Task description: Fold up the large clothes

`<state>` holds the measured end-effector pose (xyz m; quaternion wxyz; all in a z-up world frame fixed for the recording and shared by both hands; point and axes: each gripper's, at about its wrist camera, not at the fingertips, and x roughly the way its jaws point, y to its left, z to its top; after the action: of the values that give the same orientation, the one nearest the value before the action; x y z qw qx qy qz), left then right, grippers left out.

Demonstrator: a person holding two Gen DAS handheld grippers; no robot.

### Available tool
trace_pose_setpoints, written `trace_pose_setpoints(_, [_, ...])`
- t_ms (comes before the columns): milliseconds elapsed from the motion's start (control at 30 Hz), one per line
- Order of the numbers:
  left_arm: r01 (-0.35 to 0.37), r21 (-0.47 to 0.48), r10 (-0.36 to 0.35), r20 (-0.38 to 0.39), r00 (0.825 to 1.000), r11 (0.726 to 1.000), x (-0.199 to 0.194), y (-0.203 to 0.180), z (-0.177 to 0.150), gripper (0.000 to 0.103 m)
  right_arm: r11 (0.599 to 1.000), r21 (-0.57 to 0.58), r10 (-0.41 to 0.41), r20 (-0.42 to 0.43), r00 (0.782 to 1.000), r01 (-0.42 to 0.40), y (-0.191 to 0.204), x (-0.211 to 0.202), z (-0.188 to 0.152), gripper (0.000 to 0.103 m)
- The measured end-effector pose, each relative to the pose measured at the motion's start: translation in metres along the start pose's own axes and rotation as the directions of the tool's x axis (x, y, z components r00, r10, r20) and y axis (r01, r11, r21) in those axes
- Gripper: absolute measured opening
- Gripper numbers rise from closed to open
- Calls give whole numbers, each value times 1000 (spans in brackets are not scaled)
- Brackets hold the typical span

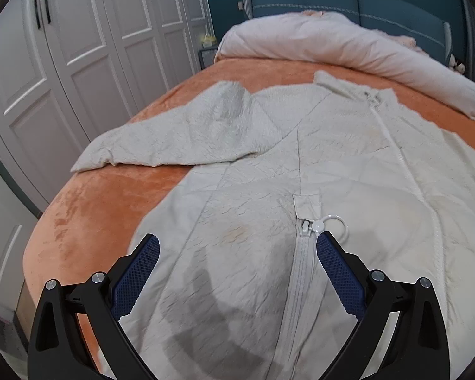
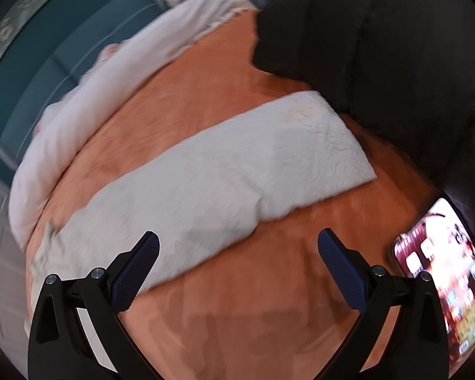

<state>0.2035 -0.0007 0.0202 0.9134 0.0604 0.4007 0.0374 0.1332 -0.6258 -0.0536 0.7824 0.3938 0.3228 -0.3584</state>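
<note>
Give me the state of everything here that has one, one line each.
Jacket: spread flat on the bed, unfolded, main zip closed.
Sleeve: stretched out straight.
Phone: screen lit.
Wardrobe doors: closed.
Left gripper: open, above the jacket.
Right gripper: open, holding nothing.

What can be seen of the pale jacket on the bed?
The jacket is off-white, of crinkled, quilted-looking fabric. It lies spread flat, front up, on the orange bedspread, its collar toward the rolled duvet. The front zip is closed; a lower zip has a round pull with a ring. One sleeve stretches sideways; the right wrist view shows the other. Neither gripper holds it.
</note>
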Motion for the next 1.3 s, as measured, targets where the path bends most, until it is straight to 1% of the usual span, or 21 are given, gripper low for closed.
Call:
trace_pose_setpoints(100, [-13, 1, 13, -33, 999, 1000, 14, -4, 1, 98, 998, 30, -47, -25, 999, 48, -3, 24, 10, 98])
trace_pose_setpoints(233, [-6, -12, 5, -91, 996, 1000, 33, -3, 0, 98, 994, 97, -47, -17, 999, 48, 0, 39, 12, 98])
trace_pose_setpoints(267, [2, -17, -3, -95, 995, 1000, 36, -3, 0, 98, 994, 100, -36, -4, 999, 36, 7, 41, 14, 89])
trace_pose_setpoints(300, [6, -19, -8, -95, 995, 1000, 38, -3, 0, 98, 995, 88, -39, -2, 999, 39, 16, 44, 16, 72])
trace_pose_setpoints(333, [7, -18, -9, -95, 995, 1000, 40, -4, -1, 98, 996, 70, -53, 3, 999, 52, 22, 44, 17, 65])
trace_pose_setpoints(367, [6, -15, -8, -96, 995, 1000, 41, -5, -1, 98, 997, 45, -66, 13, 998, 66, 32, 44, 20, 46])
trace_pose_setpoints(400, [4, -11, -5, -94, 996, 1000, 42, -6, -2, 98, 998, 13, -55, 34, 998, 55, 45, 42, 23, 19])
trace_pose_setpoints(467, [2, -8, -3, -88, 996, 1000, 43, -7, -4, 98, 999, -50, 20, 81, 997, -16, 76, 27, 28, 15])
trace_pose_setpoints(567, [5, -15, -6, -85, 996, 1000, 44, -7, -6, 98, 956, -244, 206, 172, 963, -161, 156, -20, 16, 14])
trace_pose_setpoints(667, [3, -18, -5, -77, 997, 1000, 44, -8, -8, 98, 823, -480, 412, 138, 901, -303, 249, -69, -30, 14])
trace_pose_setpoints(733, [0, -17, -2, -72, 997, 1000, 44, -9, -9, 98, 688, -615, 522, 51, 851, -385, 306, -93, -81, 15])
trace_pose_setpoints(800, [0, -21, -2, -67, 998, 1000, 44, -9, -10, 98, 557, -704, 558, -75, 826, -441, 352, -97, -143, 18])
trace_pose_setpoints(833, [3, -24, -5, -65, 998, 1000, 44, -8, -11, 98, 496, -738, 546, -144, 825, -458, 372, -90, -181, 21])
trace_pose_setpoints(900, [17, -36, -20, -67, 998, 999, 45, -6, -11, 98, 405, -770, 483, -278, 830, -493, 395, -68, -240, 51])
trace_pose_setpoints(933, [30, -45, -33, -72, 997, 999, 46, -4, -10, 98, 365, -791, 421, -330, 845, -491, 401, -56, -276, 55])
trace_pose_setpoints(967, [45, -55, -50, -78, 996, 997, 47, -1, -10, 98, 345, -803, 393, -346, 852, -486, 402, -51, -292, 55])
trace_pose_setpoints(1033, [96, -84, -104, -95, 990, 992, 48, 7, -6, 98, 297, -822, 368, -372, 852, -487, 391, -52, -322, 55])
trace_pose_setpoints(1067, [126, -100, -136, -98, 986, 987, 48, 13, -3, 98, 298, -818, 375, -374, 848, -493, 380, -58, -325, 56])
trace_pose_setpoints(1167, [196, -152, -208, -66, 976, 969, 42, 23, 11, 98, 361, -790, 406, -346, 846, -496, 345, -69, -297, 63])
trace_pose_setpoints(1267, [264, -212, -273, -12, 962, 941, 38, 24, 40, 98, 502, -736, 401, -266, 876, -454, 300, -65, -247, 67])
trace_pose_setpoints(1300, [283, -223, -291, -3, 957, 933, 39, 19, 50, 98, 572, -701, 376, -239, 895, -427, 286, -54, -223, 67])
